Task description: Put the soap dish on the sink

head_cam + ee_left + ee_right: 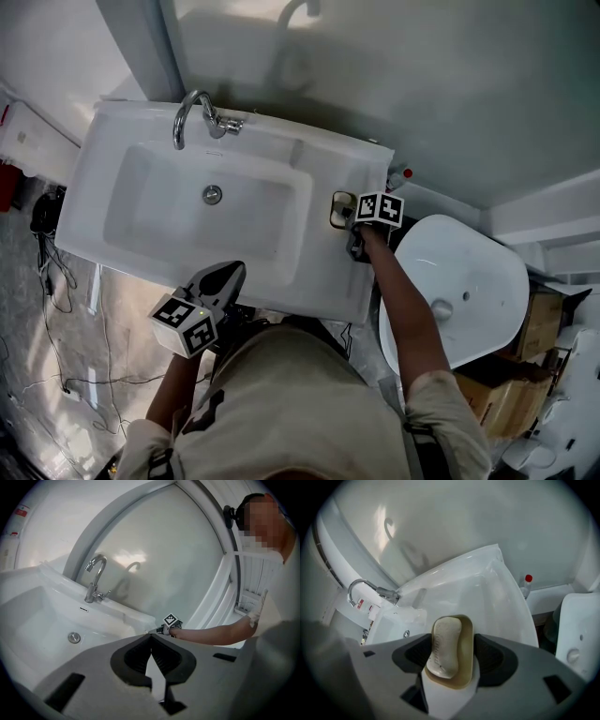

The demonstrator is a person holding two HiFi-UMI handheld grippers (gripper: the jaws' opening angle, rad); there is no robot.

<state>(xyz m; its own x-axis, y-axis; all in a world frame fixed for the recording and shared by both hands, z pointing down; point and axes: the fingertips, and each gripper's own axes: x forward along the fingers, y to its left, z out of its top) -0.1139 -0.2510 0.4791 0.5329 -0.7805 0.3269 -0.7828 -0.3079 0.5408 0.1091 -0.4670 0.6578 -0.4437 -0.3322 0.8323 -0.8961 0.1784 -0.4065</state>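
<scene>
A tan soap dish (461, 667) carrying a pale soap bar (444, 645) lies between the pads of my right gripper (451, 660), which is shut on its two long sides. The head view has the dish (339, 208) over the flat right ledge of the white sink (281, 150), my right gripper (350, 217) reaching it from the right. Whether the dish rests on the ledge I cannot tell. My left gripper (151, 637) is shut and empty, held at the sink's near edge (225, 277) and pointing across the basin.
A chrome faucet (195, 114) stands at the sink's back and a drain (213, 195) sits in the basin. A second white basin (459, 291) lies to the right. A red-capped bottle (526, 586) stands behind the ledge. Cardboard boxes (539, 323) and floor cables (52, 267) flank the area.
</scene>
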